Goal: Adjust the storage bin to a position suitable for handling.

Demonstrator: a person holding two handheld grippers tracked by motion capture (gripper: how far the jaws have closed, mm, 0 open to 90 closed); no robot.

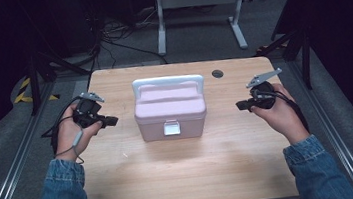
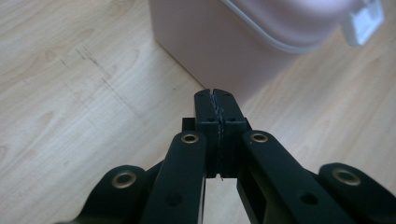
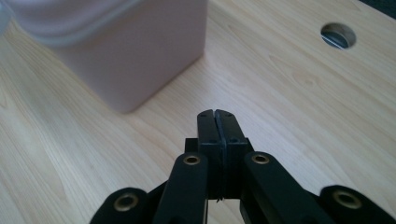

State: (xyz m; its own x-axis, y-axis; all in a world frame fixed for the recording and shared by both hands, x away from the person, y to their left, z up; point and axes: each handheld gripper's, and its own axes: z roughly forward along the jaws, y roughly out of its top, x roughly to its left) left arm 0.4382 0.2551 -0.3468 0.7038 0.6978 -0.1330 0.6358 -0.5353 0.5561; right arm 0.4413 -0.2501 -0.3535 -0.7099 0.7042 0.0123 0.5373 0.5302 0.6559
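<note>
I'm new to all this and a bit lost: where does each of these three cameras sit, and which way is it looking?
High view: above the person's side, looking forward and down on the wooden table; both denim-sleeved forearms, left gripper and right gripper flank the pink box.
Left gripper view: rides the left gripper, facing the box's corner over shut black fingers.
Right gripper view: rides the right gripper, fingers shut, facing the box's other side and the table's round hole.
Shared: all see box and tabletop.

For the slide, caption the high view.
Two shut claws, left claw and right claw, flank a closed pink box.
</note>
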